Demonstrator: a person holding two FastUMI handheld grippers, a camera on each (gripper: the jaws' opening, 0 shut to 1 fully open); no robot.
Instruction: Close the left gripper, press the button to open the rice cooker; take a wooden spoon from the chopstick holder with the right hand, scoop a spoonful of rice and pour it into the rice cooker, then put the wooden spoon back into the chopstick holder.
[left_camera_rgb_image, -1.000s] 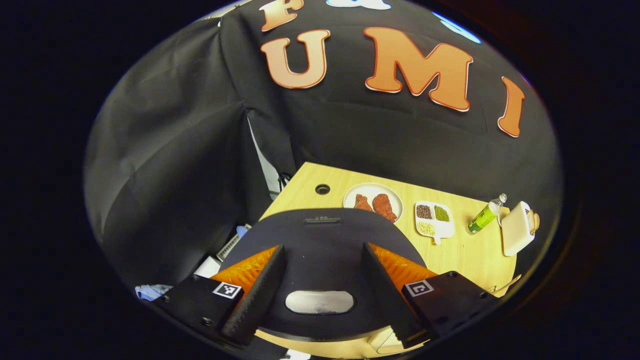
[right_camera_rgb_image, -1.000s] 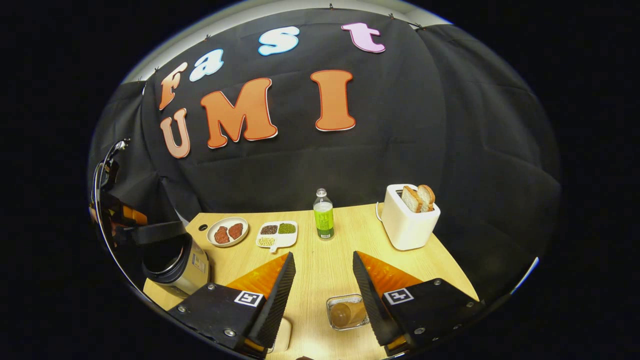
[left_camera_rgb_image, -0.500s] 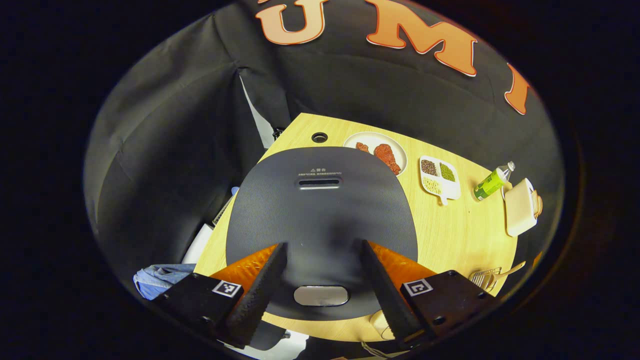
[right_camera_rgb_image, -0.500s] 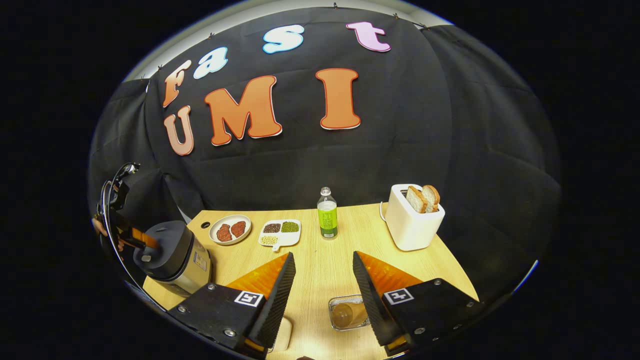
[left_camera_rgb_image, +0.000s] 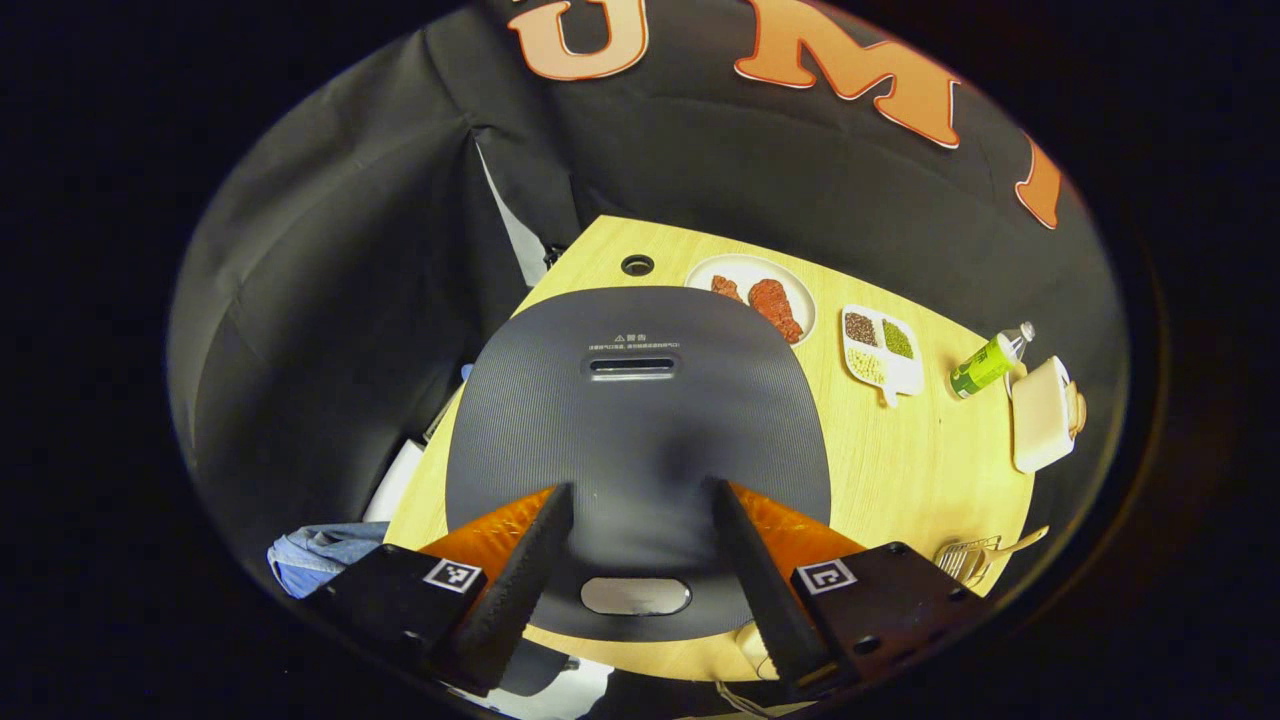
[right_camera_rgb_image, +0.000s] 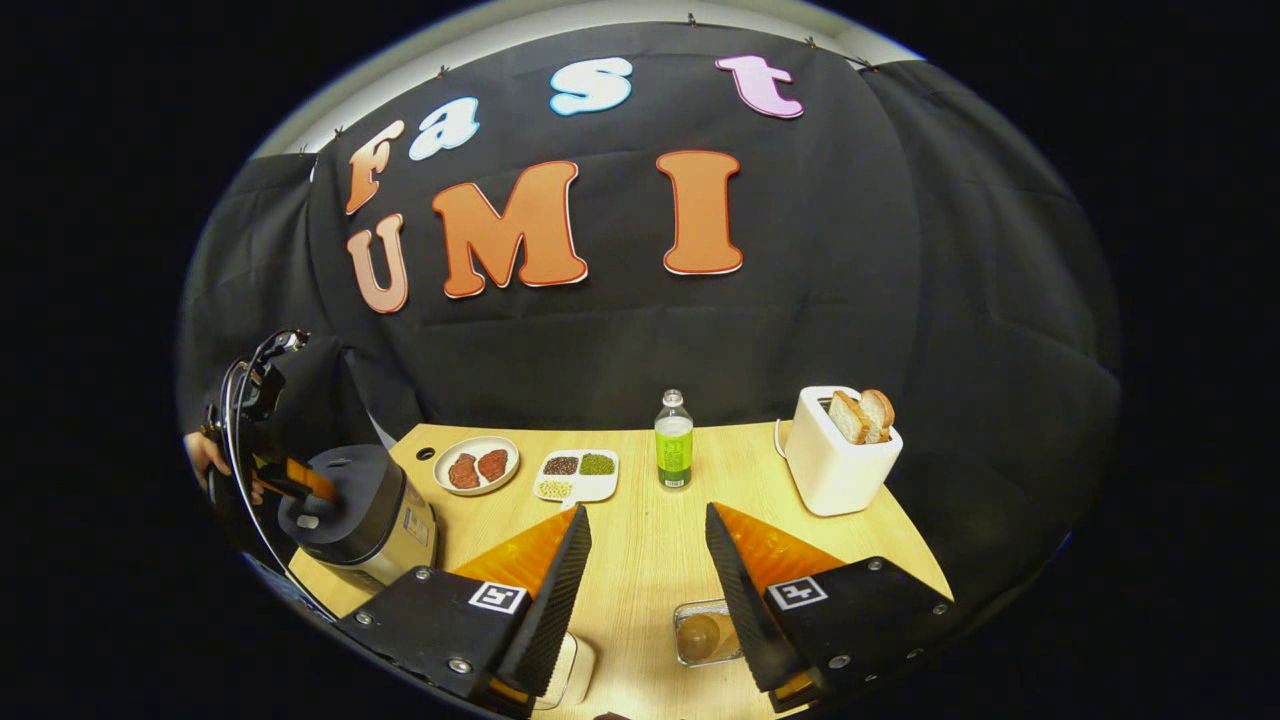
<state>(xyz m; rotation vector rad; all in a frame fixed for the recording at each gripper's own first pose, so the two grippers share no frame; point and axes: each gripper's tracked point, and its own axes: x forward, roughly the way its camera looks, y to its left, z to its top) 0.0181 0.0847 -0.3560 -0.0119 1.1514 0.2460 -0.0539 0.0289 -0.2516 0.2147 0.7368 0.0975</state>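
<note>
Step in hand looks like the very first one: the left gripper (left_camera_rgb_image: 638, 565) is hovering over the rice cooker (left_camera_rgb_image: 638, 440), whose dark lid is lying shut, w/ the silver button (left_camera_rgb_image: 635, 596) sitting at the lid's near edge, right between the fingers. Those fingers are standing wide apart, so the close-up the task asks for isn't done yet. Judging by that, the next move calls for bringing the fingers together, then dropping the tips straight onto the button, centred, since a push off to one side would likely slide across the ribbed lid. The cooker is standing at the table's (right_camera_rgb_image: 650, 560) left near corner. In the right gripper view a hand (right_camera_rgb_image: 205, 455) is holding the left gripper above the cooker's front, tilted down toward it. The right gripper (right_camera_rgb_image: 645, 575) is waiting low over the table's near edge, around mid-width, fingers spread wide and gripping nothing, pointing toward the far edge. A clear container (right_camera_rgb_image: 705, 635) w/ a rounded brownish thing inside is lying just under it; can't tell what that is. The wooden spoon (left_camera_rgb_image: 1015, 545) is resting in the chopstick holder (left_camera_rgb_image: 965, 560) near the table's right near corner, in the left gripper view.
</note>
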